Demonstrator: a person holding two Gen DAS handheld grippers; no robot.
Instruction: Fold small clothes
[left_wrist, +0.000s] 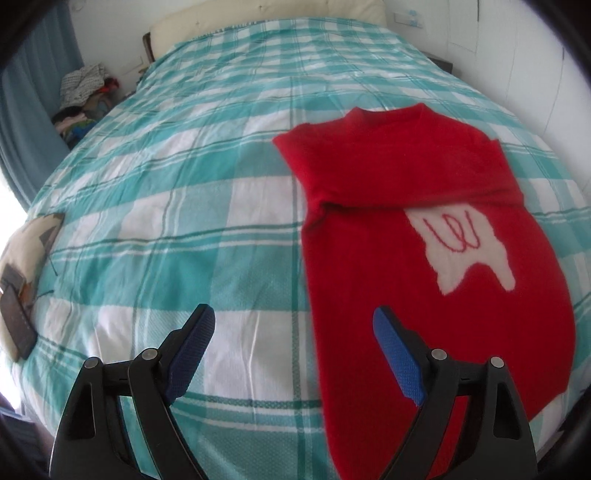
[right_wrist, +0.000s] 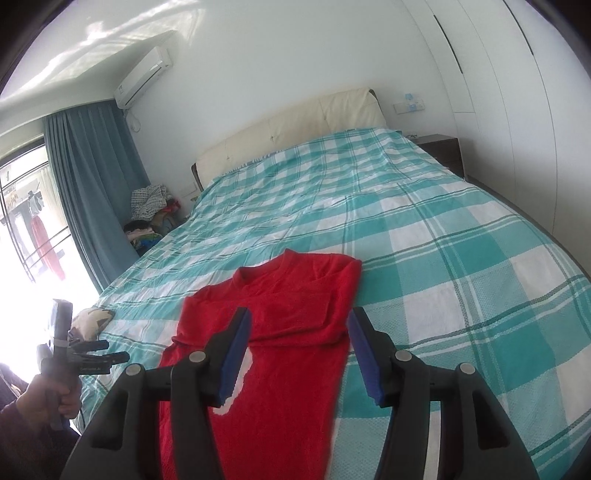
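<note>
A red sweater (left_wrist: 417, 236) lies flat on the checked bedspread (left_wrist: 207, 177), sleeves folded across its chest, a white motif (left_wrist: 461, 247) below them. The left gripper (left_wrist: 293, 328) hovers over the sweater's left edge, fingers spread wide and holding nothing, one blue pad (left_wrist: 397, 356) above red knit, the other above the bedspread. The right gripper (right_wrist: 299, 350) hangs over the sweater (right_wrist: 280, 314), angled toward the headboard (right_wrist: 295, 125), fingers also wide apart and empty. In the right wrist view, a hand (right_wrist: 55, 395) grips the left gripper's handle beside the bed.
</note>
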